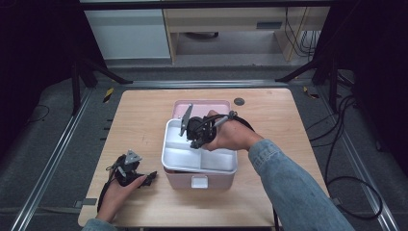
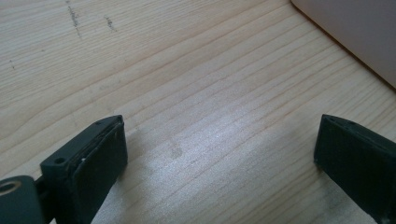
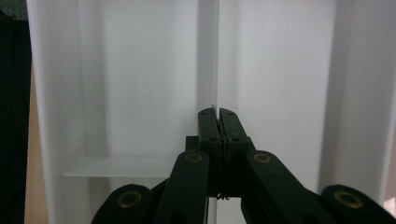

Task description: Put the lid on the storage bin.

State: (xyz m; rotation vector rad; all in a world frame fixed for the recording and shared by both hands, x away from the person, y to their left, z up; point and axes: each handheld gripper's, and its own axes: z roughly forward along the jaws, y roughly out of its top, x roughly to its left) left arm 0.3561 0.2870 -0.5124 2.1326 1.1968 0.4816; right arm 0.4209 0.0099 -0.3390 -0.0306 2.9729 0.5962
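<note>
A pink box (image 1: 180, 179) stands in the middle of the wooden table, its lid (image 1: 202, 104) open toward the back. A white tray (image 1: 219, 161) with several compartments sits at the box's top, slightly askew. My right gripper (image 1: 194, 142) reaches down into the tray. In the right gripper view, the right gripper (image 3: 218, 114) is shut on the tray's thin upright divider (image 3: 217, 56). My left gripper (image 1: 150, 176) rests on the table to the lower left of the box. In the left gripper view, the left gripper (image 2: 219, 140) is open over bare wood.
The table (image 1: 139, 120) has bare wood left of and behind the box. A small dark round disc (image 1: 239, 101) lies near the back edge. A corner of the pink box (image 2: 355, 32) shows to the upper right in the left gripper view. Cables trail on the floor at right.
</note>
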